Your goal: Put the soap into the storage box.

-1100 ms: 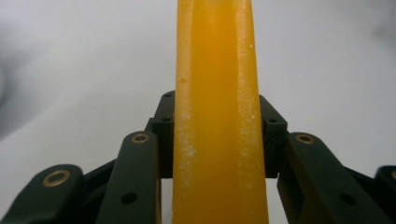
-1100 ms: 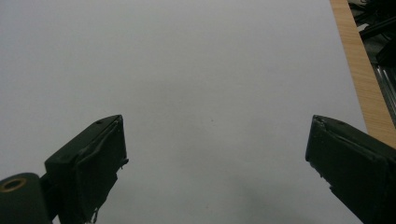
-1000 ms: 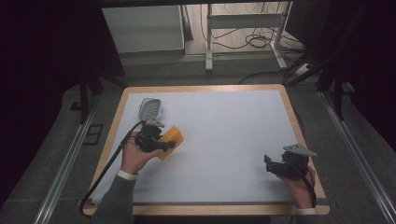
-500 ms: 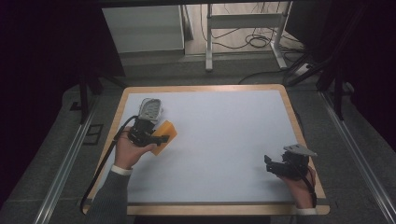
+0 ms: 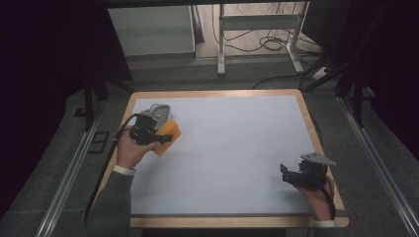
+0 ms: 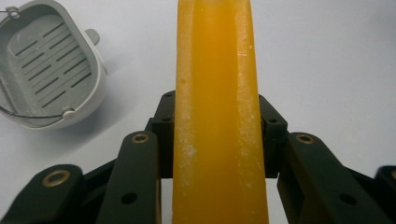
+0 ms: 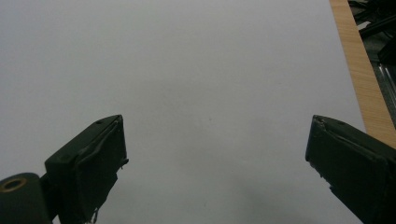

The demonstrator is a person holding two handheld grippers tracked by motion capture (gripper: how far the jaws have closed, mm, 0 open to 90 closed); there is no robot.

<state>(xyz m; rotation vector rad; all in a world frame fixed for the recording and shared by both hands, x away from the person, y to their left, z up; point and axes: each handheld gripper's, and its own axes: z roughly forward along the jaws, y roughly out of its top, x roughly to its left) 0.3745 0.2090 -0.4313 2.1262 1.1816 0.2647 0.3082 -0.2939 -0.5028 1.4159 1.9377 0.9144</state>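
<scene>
An orange-yellow bar of soap [image 6: 215, 107] stands on edge between the jaws of my left gripper [image 6: 215, 135], which is shut on it. From above, the soap [image 5: 168, 137] hangs just right of that gripper [image 5: 157, 137], over the table's left part. A grey slotted soap dish [image 6: 46, 70] lies on the white surface up and to the left of the bar; in the high view the dish [image 5: 160, 111] sits just beyond the left hand. My right gripper [image 7: 217, 163] is open with nothing between its jaws, low over the sheet near the right front corner [image 5: 286, 174].
The white sheet [image 5: 237, 148] covers a wooden-edged table [image 5: 316, 143]; its wooden rim [image 7: 362, 70] runs close on the right of the right gripper. A black cable [image 5: 106, 163] trails off the left edge. Desk legs and cables [image 5: 267, 44] lie beyond the far edge.
The left hand has carried the soap toward the far left corner, closer to the soap dish, and lifted slightly. The right gripper has stayed where it was.
</scene>
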